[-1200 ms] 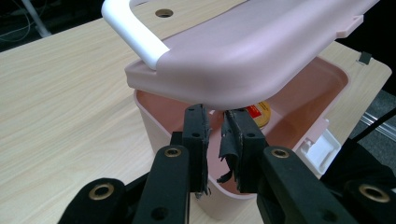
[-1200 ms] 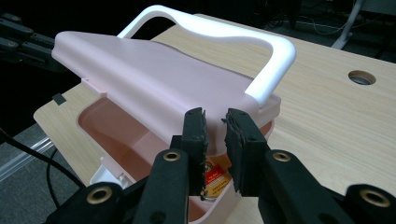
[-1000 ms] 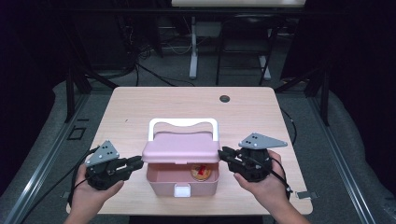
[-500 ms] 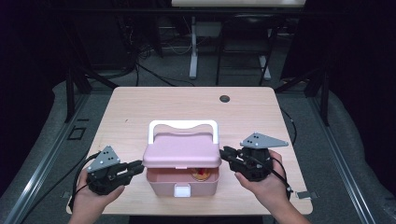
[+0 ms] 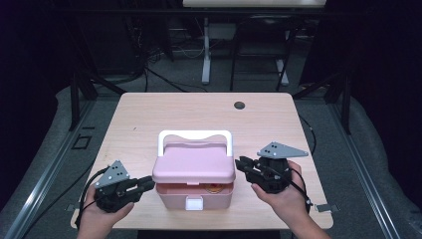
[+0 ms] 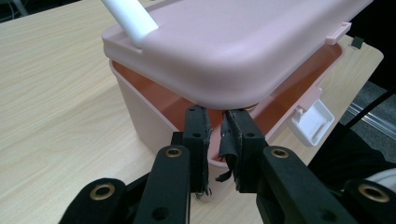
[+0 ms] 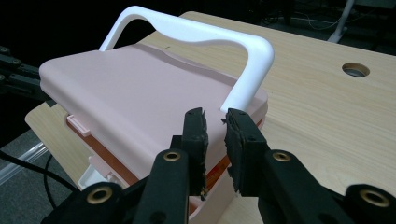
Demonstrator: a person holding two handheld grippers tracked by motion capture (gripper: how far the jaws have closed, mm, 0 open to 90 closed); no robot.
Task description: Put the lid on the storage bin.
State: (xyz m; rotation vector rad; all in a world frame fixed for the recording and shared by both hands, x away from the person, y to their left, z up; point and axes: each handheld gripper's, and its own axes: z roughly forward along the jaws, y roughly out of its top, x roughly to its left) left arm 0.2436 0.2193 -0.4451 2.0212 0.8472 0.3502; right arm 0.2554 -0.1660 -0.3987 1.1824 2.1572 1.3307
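A pink lidded box with a white carrying handle stood near the front edge of the wooden table, and every other place here is told from that box. Its pink lid was raised at the front, leaving a gap through which the orange-pink inside showed, with a small round reddish thing lying within that was too small to name. A white latch hung at the middle of the box's front wall. The left tool was held at the box's left front corner, its tips up against the gap under the lid; in the left gripper view the left tool had its jaws narrowly parted, a slim gap between the worn pads, and nothing was gripped between them, though the tips seemed to touch the lid's underside, which the angle did not make sure. The right tool sat at the box's right side, level with the lid's edge; in the right gripper view the right tool likewise had its jaws only a little apart and empty, pointing at the lid's corner just below the foot of the handle. Beyond the box, toward the far edge of the table, lay a round cable hole.
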